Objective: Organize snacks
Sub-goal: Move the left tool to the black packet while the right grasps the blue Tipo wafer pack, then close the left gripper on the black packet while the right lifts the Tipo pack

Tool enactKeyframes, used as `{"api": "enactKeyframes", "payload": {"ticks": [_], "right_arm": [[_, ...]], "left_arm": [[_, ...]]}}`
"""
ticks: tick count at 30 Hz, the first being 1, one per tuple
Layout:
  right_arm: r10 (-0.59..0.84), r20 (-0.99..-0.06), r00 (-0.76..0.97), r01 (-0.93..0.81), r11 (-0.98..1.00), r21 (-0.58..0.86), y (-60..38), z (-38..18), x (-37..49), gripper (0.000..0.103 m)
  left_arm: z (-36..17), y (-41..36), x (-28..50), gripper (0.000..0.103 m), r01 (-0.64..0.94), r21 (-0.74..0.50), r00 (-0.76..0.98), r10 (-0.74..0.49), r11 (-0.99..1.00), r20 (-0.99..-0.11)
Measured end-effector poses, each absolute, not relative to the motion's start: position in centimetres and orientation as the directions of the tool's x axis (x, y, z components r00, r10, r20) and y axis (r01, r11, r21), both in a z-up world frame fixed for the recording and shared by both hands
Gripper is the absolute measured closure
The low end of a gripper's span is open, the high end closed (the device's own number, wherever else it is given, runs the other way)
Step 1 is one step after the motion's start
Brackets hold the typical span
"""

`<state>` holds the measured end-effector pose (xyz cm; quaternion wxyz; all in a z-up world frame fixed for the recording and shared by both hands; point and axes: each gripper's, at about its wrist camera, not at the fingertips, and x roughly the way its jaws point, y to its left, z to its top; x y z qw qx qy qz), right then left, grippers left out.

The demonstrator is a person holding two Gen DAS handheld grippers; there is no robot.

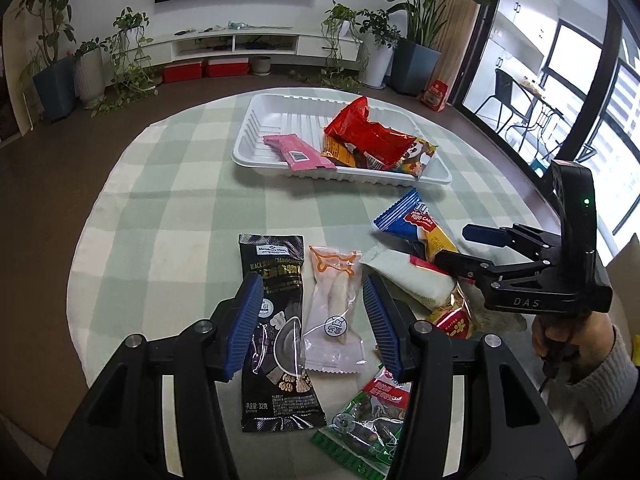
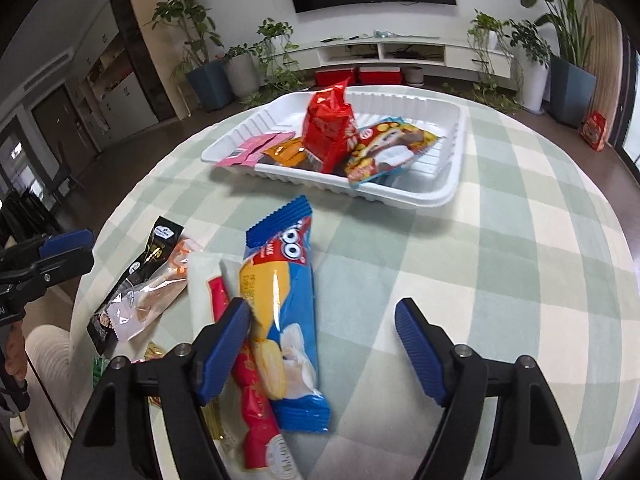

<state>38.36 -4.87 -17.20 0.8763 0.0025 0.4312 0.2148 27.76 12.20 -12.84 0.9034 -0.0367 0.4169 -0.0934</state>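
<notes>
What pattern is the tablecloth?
Pale green and cream checks on the tablecloth; clearest in the right wrist view.

Both wrist views look low across the table (image 1: pixel 168 200), sharing the tray (image 2: pixel 448 184).

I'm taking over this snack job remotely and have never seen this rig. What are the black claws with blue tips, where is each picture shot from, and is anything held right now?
There is no robot. A person holds one two-finger gripper in each hand, and each gripper carries a wide-angle camera that looks out along its own fingers.

The left wrist view shows the left gripper open above a black packet and a clear packet. The right gripper shows at that picture's right side.

The right wrist view shows the right gripper open over a blue roll cake packet.

Neither gripper holds anything.

A round table with a green checked cloth carries a white tray that already holds a red bag, a pink packet and a few others. The loose packets lie on the cloth nearer the grippers.
</notes>
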Motion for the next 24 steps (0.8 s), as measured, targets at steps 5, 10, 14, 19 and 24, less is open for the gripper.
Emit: {"api": "enactKeyframes", "payload": {"ticks": [5,10,14,19,24], "right_arm": [[0.381,-0.77,0.512,-0.408,0.897,0.173,-3.3,-17.9,38.7,0.039],[0.408,-0.765,0.498,-0.435,0.881,0.186,-2.8,-18.2,38.4,0.06],[0.423,-0.757,0.497,-0.438,0.876,0.202,-3.0,-18.2,38.2,0.07],[0.474,-0.741,0.476,-0.412,0.864,0.289,-4.5,-18.3,38.2,0.071],[0.536,-0.715,0.449,-0.369,0.84,0.397,-6.2,-18.5,38.6,0.072]], "left_arm": [[-13.4,12.2,28.0,0.053,0.136,-0.134,0.627,-0.19,0.982,-0.755],[-14.3,12.6,28.4,0.053,0.127,-0.128,0.616,-0.179,0.984,-0.767],[-15.0,12.9,29.1,0.053,0.116,-0.118,0.603,-0.165,0.986,-0.78],[-16.5,12.9,30.2,0.053,0.113,-0.091,0.558,-0.139,0.989,-0.818],[-18.3,12.9,31.3,0.053,0.113,-0.064,0.513,-0.114,0.992,-0.851]]}}
